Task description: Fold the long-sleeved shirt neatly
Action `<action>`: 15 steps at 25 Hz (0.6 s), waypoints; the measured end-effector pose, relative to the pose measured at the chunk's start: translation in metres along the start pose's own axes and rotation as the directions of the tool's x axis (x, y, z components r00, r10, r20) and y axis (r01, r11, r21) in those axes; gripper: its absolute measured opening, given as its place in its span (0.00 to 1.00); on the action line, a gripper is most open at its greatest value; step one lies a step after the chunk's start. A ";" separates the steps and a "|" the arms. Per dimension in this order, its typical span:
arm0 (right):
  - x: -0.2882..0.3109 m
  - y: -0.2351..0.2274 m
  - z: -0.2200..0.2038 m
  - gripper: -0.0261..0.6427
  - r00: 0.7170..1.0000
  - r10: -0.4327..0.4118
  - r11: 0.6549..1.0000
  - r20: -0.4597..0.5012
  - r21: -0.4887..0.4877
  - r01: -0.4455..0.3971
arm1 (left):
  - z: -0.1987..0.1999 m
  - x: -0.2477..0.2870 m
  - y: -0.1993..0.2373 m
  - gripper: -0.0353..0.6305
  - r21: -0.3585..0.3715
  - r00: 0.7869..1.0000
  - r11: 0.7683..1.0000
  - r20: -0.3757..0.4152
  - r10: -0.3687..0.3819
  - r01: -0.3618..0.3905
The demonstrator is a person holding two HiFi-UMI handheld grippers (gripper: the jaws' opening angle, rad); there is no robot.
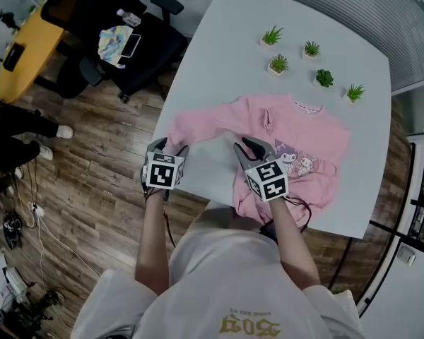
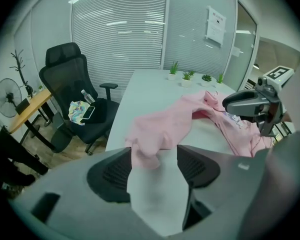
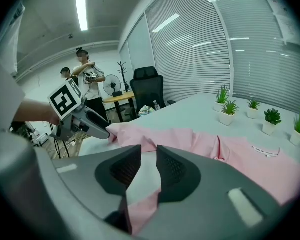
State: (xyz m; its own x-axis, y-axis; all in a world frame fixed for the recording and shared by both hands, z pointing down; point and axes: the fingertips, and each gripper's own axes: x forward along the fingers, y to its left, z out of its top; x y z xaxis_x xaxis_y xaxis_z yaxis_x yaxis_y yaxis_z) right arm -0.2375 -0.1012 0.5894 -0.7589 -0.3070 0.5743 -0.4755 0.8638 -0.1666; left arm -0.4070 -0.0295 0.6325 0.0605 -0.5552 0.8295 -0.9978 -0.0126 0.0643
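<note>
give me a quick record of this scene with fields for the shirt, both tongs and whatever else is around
shirt: pink long-sleeved shirt, print side up, spread on the white table, not yet folded
sleeve: one sleeve stretched toward the table edge at the head view's left
left tongs: open wide, the sleeve's end lying between them
right tongs: narrow gap, pink fabric low between them, no pinch seen
also on table: five small potted plants beyond the collar
off table: black office chair

office, glass partition walls with blinds (image 2: 120, 29), black swivel chair (image 2: 72, 91) upper left, yellow desk (image 1: 25, 44), wood floor (image 1: 92, 189), white bench (image 1: 219, 55) with potted plants (image 1: 272, 36)
</note>
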 end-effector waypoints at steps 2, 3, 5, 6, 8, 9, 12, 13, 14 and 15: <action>0.001 0.001 -0.001 0.20 1.000 0.002 1.000 -0.003 0.002 -0.002 | -0.006 0.003 0.003 0.48 -0.006 1.000 1.000 -0.012 0.008 -0.008; 0.001 0.002 -0.002 0.20 1.000 0.003 1.000 -0.005 0.003 -0.003 | -0.008 0.005 0.004 0.46 -0.007 1.000 1.000 -0.015 0.012 -0.012; 0.000 0.003 -0.003 0.18 1.000 0.004 1.000 -0.011 0.005 -0.004 | -0.008 0.008 0.006 0.41 -0.006 1.000 1.000 -0.013 0.020 -0.020; 0.000 0.003 -0.004 0.18 1.000 0.004 1.000 -0.015 0.005 -0.004 | -0.008 0.010 0.007 0.39 -0.007 1.000 1.000 -0.008 0.022 -0.022; -0.001 0.003 -0.005 0.17 1.000 0.001 1.000 -0.018 0.003 -0.001 | -0.007 0.015 0.009 0.36 -0.009 1.000 1.000 0.009 0.025 -0.024; -0.002 0.003 -0.005 0.17 1.000 0.000 1.000 -0.018 0.003 0.000 | -0.007 0.018 0.010 0.35 -0.014 1.000 1.000 0.015 0.027 -0.027; -0.004 0.002 -0.005 0.17 1.000 -0.006 1.000 -0.019 0.007 0.006 | -0.006 0.016 0.015 0.24 -0.041 0.998 0.998 0.028 0.048 -0.047; -0.004 0.002 -0.005 0.17 1.000 -0.008 1.000 -0.018 0.008 0.008 | -0.006 0.014 0.018 0.22 -0.047 0.998 0.997 0.032 0.057 -0.056; -0.005 0.001 -0.005 0.16 1.000 -0.011 1.000 -0.017 0.009 0.011 | -0.005 0.013 0.019 0.19 -0.051 0.997 0.997 0.037 0.065 -0.063; -0.006 -0.001 -0.004 0.16 1.000 -0.013 1.000 -0.016 0.011 0.014 | -0.003 0.012 0.021 0.17 -0.055 0.997 0.996 0.042 0.070 -0.068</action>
State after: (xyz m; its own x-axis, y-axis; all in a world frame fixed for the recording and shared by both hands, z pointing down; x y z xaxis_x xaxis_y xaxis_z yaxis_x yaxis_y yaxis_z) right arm -0.2310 -0.0982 0.5898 -0.7453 -0.3123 0.5890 -0.4907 0.8551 -0.1676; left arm -0.4269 -0.0334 0.6457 -0.0107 -0.5892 0.8079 -0.9968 0.0706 0.0383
